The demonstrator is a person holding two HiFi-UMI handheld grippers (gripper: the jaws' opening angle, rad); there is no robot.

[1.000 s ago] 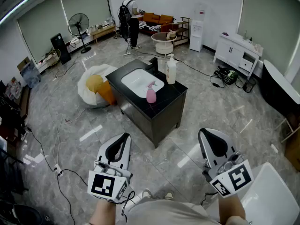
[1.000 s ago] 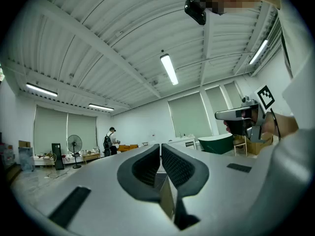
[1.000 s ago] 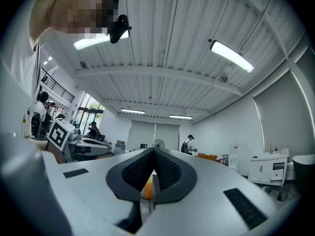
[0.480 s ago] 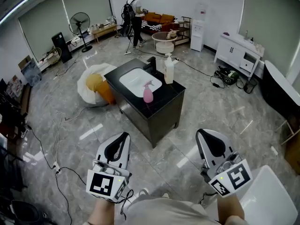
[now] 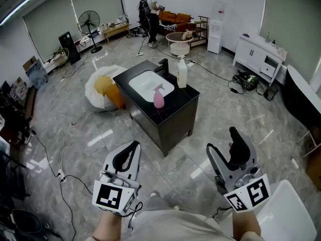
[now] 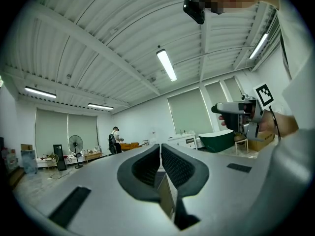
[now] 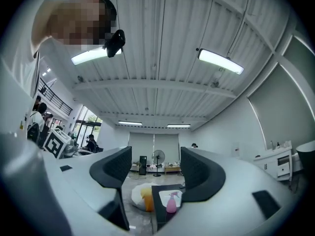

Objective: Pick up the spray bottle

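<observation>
A pink spray bottle (image 5: 158, 97) stands on the black sink cabinet (image 5: 173, 109) mid-room, beside the white basin. It also shows small in the right gripper view, as the pink spray bottle (image 7: 171, 203) far off between the jaws. My right gripper (image 5: 228, 149) is at the lower right, well short of the cabinet; its jaws are opening and nothing lies between them. My left gripper (image 5: 126, 157) at the lower left is shut and empty; in its own view the left gripper (image 6: 161, 162) has its pads touching.
A white pump bottle (image 5: 182, 73) and a black faucet (image 5: 164, 65) stand at the cabinet's far side. A white and yellow beanbag (image 5: 103, 90) lies left of it. Cables (image 5: 65, 149) cross the floor. A person (image 5: 150, 9) stands at the back. A white seat (image 5: 291, 215) is by my right hand.
My right gripper's jaws have spread from shut to wide open. Both grippers have edged forward across the floor; the person at the back has walked further away.
</observation>
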